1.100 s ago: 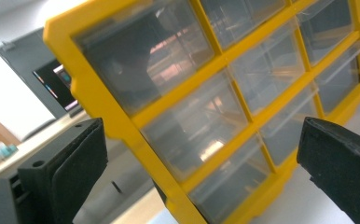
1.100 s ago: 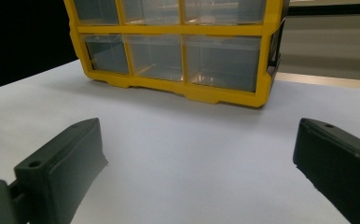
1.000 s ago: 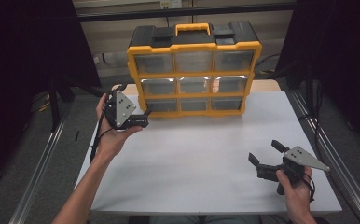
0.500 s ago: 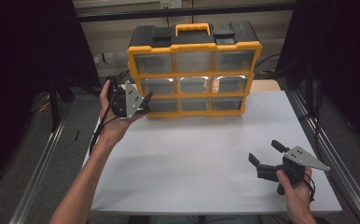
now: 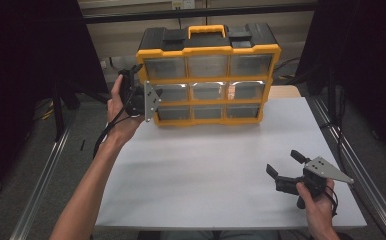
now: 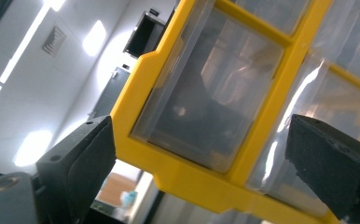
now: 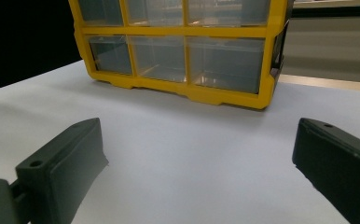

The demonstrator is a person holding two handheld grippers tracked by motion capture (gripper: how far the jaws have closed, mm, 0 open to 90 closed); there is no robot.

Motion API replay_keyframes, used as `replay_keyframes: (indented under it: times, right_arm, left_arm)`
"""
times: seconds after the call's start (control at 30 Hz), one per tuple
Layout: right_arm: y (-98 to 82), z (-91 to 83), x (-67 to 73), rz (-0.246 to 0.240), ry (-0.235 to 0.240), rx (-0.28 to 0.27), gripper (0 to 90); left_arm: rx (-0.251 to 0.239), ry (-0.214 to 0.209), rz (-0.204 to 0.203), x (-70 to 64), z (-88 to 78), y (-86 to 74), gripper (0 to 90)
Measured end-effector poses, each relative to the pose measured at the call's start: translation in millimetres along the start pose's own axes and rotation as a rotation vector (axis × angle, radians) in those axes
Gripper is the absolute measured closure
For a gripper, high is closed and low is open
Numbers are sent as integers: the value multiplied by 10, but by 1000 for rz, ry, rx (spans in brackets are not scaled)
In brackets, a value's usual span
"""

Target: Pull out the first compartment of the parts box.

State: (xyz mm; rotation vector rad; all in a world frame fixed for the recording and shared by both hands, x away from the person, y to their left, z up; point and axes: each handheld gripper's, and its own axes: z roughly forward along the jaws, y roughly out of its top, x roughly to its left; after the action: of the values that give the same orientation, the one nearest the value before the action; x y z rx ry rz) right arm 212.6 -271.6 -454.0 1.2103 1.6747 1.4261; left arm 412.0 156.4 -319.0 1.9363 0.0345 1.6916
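Yellow-and-black drawer organizer (image 5: 208,75) stands upright at the far edge of the white table (image 5: 206,170), nine clear drawers facing the person, orange handle on top.

Left gripper (image 5: 153,97) raised off the table at the organizer's left end, level with the middle row. Jaws stand wide and have just been closing a little. In the left gripper view the yellow frame corner and a clear drawer (image 6: 211,88) lie between the jaws; pads not pressing on either. Contact with the frame cannot be told.

Right gripper (image 5: 281,167) low over the table's near right corner, well apart from the organizer, pointing toward it. Jaws wide, bare table between them.
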Motion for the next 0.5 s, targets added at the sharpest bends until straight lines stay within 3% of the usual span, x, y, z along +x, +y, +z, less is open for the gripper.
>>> replay_keyframes:
  times: [0.1,0.2,0.23,0.33,0.43,0.47,0.5]
  right_arm:
    - [0,-2,3,-1,3,-1,17]
    - [2,-3,6,-1,12,-3,16]
    - [0,0,5,-5,10,-3,16]
    - [0,-2,2,-4,10,-2,17]
    - [0,-1,1,-4,7,-4,17]
    - [-1,2,0,-6,6,-5,17]
    - [-1,3,0,-7,6,-5,18]
  left_arm:
    - [39,9,46,1,38,8,87]
    - [38,36,110,14,92,16,87]
    - [67,39,133,11,92,15,89]
    - [78,46,178,7,136,9,135]
    - [73,67,255,-9,178,12,194]
    - [92,67,245,-21,190,6,196]
    - [97,77,272,-18,201,10,203]
